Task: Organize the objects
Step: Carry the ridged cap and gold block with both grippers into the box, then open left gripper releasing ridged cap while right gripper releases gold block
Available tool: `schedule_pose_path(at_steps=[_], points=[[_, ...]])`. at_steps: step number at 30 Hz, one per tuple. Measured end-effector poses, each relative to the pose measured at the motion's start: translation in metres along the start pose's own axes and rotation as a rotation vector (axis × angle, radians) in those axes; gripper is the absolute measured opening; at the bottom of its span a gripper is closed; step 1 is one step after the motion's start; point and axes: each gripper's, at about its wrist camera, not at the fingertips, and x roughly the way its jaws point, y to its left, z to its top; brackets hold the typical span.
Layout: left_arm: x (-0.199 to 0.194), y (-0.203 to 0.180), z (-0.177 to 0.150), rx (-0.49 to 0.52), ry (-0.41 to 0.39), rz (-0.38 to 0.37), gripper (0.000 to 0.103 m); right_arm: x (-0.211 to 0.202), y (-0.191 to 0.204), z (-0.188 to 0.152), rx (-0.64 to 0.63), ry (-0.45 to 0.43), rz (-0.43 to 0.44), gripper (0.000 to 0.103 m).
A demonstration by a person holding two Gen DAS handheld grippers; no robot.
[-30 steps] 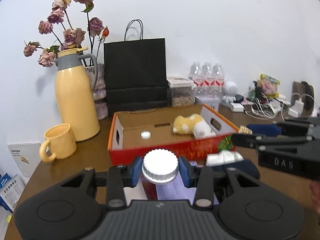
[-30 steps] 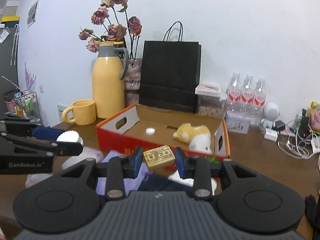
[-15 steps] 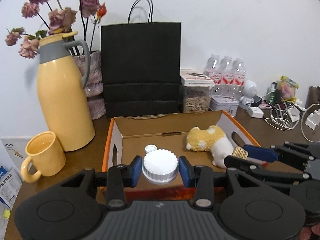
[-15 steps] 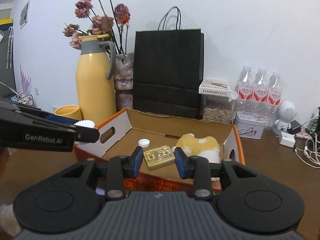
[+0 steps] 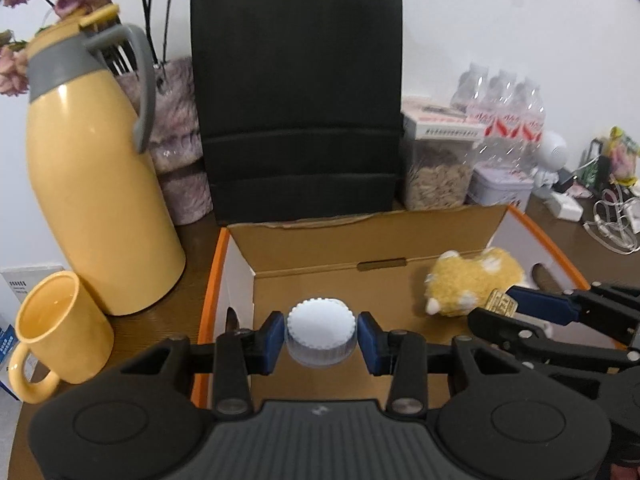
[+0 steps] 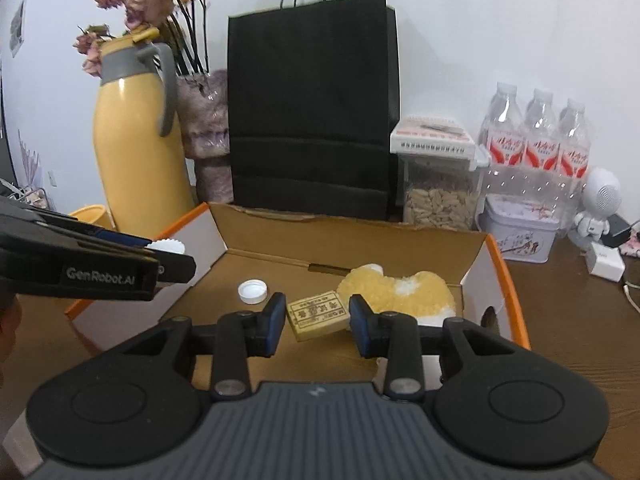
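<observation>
My left gripper (image 5: 321, 340) is shut on a white ridged-lid jar (image 5: 321, 332), held over the left part of the open orange-rimmed cardboard box (image 5: 360, 248). My right gripper (image 6: 318, 320) is shut on a tan rectangular block (image 6: 318, 315), held over the box floor (image 6: 280, 280). A yellow and white plush toy (image 6: 400, 292) lies in the box at the right; it also shows in the left wrist view (image 5: 468, 280). A small white bottle cap (image 6: 252, 291) lies on the box floor. The right gripper (image 5: 504, 308) shows at the right of the left wrist view.
A yellow thermos jug (image 5: 92, 184) and yellow mug (image 5: 56, 340) stand left of the box. A black paper bag (image 5: 300, 100), a seed container (image 6: 438, 184), water bottles (image 6: 536, 136), a tin (image 6: 520, 236) and cables (image 5: 612, 220) stand behind and right.
Both grippers have moved forward from in front of the box to over its inside, each still holding its object. The box now fills more of both views.
</observation>
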Motion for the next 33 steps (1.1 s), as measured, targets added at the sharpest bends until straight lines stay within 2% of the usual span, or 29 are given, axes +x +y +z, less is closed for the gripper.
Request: schedule_pose_path(at_steps=[7, 12, 13, 14, 15, 16, 17, 19, 33], points=[[0.025, 0.002, -0.002, 0.003, 0.027, 0.011, 0.039, 0.013, -0.006, -0.001, 0.016, 0.013, 0.012, 0.036], [0.027, 0.002, -0.003, 0.005, 0.03, 0.005, 0.039, 0.014, -0.005, -0.001, 0.008, 0.024, 0.013, 0.036], [0.027, 0.002, -0.003, 0.003, 0.035, 0.004, 0.048, 0.014, -0.005, -0.001, 0.006, 0.029, 0.008, 0.04], [0.028, 0.003, -0.003, 0.001, 0.04, 0.001, 0.07, 0.014, -0.005, -0.001, 0.004, 0.03, 0.002, 0.057], [0.027, 0.003, -0.003, -0.001, 0.04, 0.002, 0.083, 0.013, -0.004, -0.001, 0.002, 0.03, -0.01, 0.069], [0.026, 0.003, -0.003, 0.0, 0.029, 0.008, 0.095, 0.012, -0.004, 0.0, 0.001, 0.024, -0.026, 0.091], [0.024, 0.003, -0.004, 0.004, 0.011, 0.02, 0.096, 0.011, -0.003, 0.0, -0.007, 0.018, -0.043, 0.098], [0.022, 0.002, -0.004, 0.019, 0.001, 0.016, 0.097, 0.007, -0.002, 0.001, -0.021, 0.008, -0.073, 0.103], [0.021, 0.003, -0.004, 0.006, 0.0, 0.021, 0.097, 0.003, -0.002, 0.001, -0.025, 0.004, -0.073, 0.103]])
